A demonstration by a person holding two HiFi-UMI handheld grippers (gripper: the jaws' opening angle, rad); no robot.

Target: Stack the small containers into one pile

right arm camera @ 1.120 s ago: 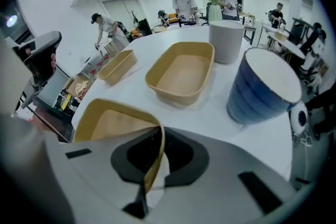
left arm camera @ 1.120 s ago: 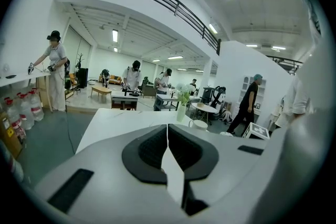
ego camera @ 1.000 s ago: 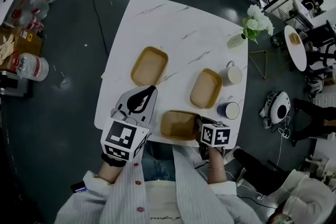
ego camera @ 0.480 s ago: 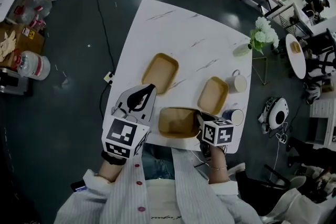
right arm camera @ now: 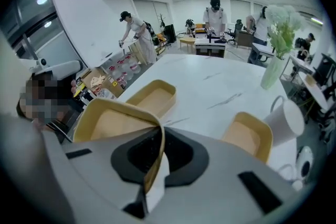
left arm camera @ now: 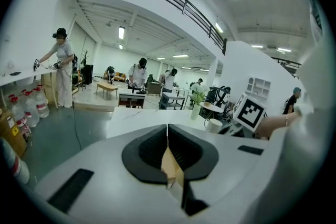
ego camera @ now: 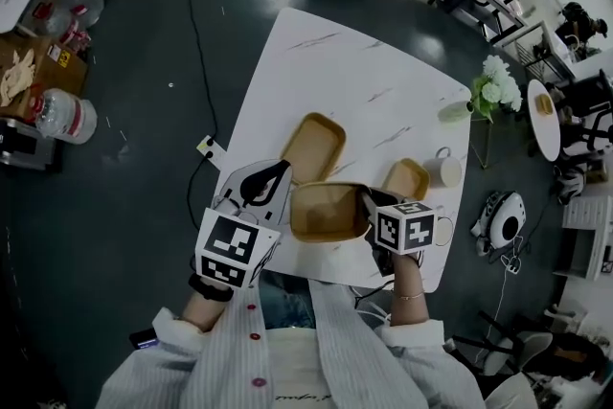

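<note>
The held container [ego camera: 326, 214] [right arm camera: 105, 126], a shallow tan tray with rounded corners, is over the near part of the white marble table [ego camera: 326, 62], between the two grippers. Its inside shows only its own tan floor. The right gripper [ego camera: 366, 199] [right arm camera: 156, 136] pinches this tray by its right-hand rim: in the right gripper view the thin wall runs into the slit between the jaws, and the rim buckles inward where they press on it.

Just beyond it, a second container [ego camera: 314, 145] [right arm camera: 152, 96] of the same kind lies flat on the table, its near end close to the held tray's far edge; it too shows only a bare tan floor. A third container [ego camera: 406, 179] [right arm camera: 247, 136], the same colour, lies to the right, just beyond the right gripper, with only its floor showing inside.

The left gripper [ego camera: 281, 168] [left arm camera: 168, 131] is just left of the held tray, its jaws pressed together at the tips. A thin tan sliver shows low in the slit between them; what it is cannot be told.

Right of the third container stands a white mug [ego camera: 447, 170] [right arm camera: 286, 122]. Farther back, near the table's right edge, is a pale green vase [ego camera: 458, 111] [right arm camera: 273, 73] of white flowers [ego camera: 498, 86].
</note>
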